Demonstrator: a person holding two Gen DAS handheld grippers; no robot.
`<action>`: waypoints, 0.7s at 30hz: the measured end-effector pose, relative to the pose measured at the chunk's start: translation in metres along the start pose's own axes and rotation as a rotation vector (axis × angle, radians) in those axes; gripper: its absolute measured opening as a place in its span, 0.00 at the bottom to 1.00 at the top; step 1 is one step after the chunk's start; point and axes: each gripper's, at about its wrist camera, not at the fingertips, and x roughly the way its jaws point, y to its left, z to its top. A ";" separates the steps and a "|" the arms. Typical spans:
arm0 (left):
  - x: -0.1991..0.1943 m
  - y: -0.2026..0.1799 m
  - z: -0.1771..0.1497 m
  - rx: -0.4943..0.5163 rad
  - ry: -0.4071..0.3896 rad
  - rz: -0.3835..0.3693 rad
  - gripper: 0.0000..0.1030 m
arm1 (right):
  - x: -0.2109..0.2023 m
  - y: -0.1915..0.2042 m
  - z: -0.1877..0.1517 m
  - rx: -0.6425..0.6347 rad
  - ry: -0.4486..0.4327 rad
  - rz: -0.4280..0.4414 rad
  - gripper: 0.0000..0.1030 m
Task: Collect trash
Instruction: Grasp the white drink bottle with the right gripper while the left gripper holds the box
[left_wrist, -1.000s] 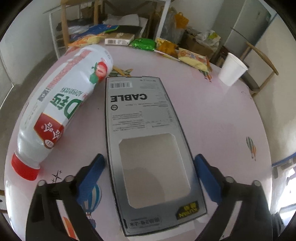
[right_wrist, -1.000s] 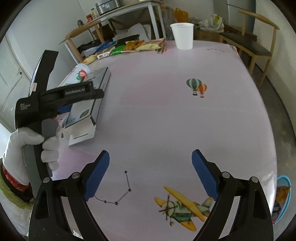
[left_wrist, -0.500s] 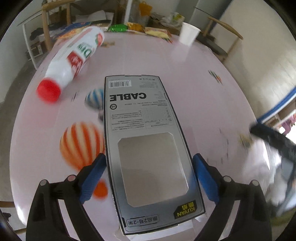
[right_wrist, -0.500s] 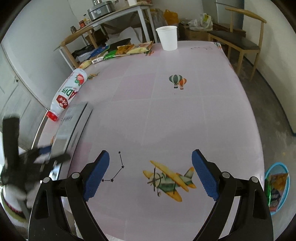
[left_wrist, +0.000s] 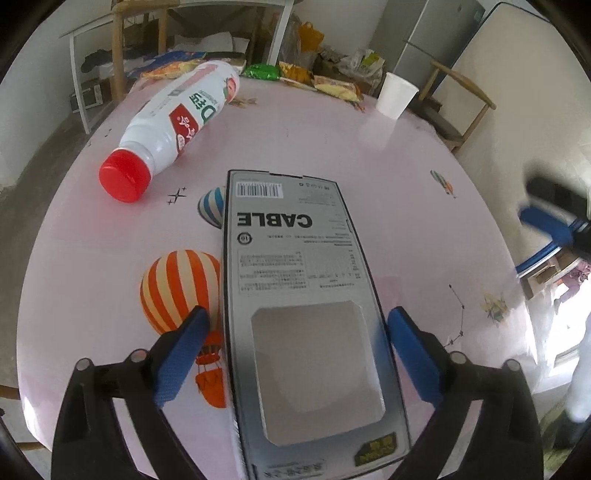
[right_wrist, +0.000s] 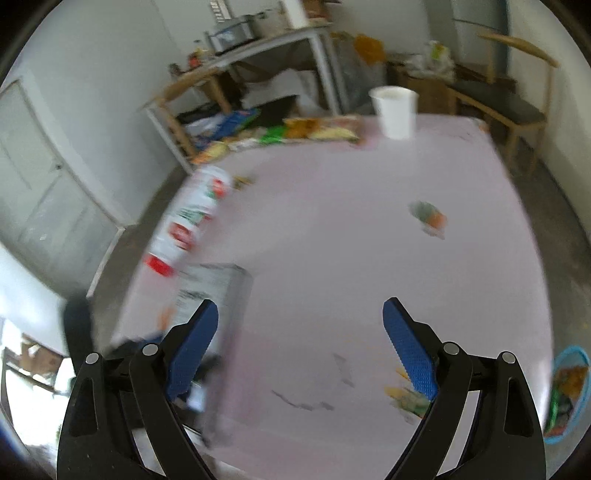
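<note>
My left gripper (left_wrist: 295, 332) is shut on a grey cable box (left_wrist: 295, 266) and holds it above the pink table (left_wrist: 406, 177). A white drink bottle with a red cap (left_wrist: 170, 125) lies on its side at the table's far left. Snack wrappers (left_wrist: 325, 83) lie along the far edge. My right gripper (right_wrist: 299, 332) is open and empty above the table's near side. Its view is blurred; the box (right_wrist: 218, 288), the bottle (right_wrist: 192, 218) and the left gripper (right_wrist: 122, 347) show at the left.
A white paper cup (left_wrist: 395, 95) stands at the far right of the table, also in the right wrist view (right_wrist: 395, 110). A blue trash basket (right_wrist: 567, 398) with wrappers sits on the floor at the right. Chairs and a metal table stand behind.
My left gripper has lifted the cable box off the table and drawn it back from the bottle toward the near edge. My right gripper swung left, blurring its view.
</note>
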 end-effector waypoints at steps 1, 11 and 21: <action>-0.002 0.002 -0.002 0.001 -0.005 -0.005 0.85 | 0.007 0.008 0.011 -0.001 0.012 0.023 0.84; -0.025 0.030 -0.024 -0.060 -0.031 -0.058 0.85 | 0.152 0.079 0.096 0.163 0.290 0.209 0.84; -0.034 0.041 -0.034 -0.081 -0.046 -0.091 0.85 | 0.231 0.110 0.096 0.210 0.420 0.123 0.83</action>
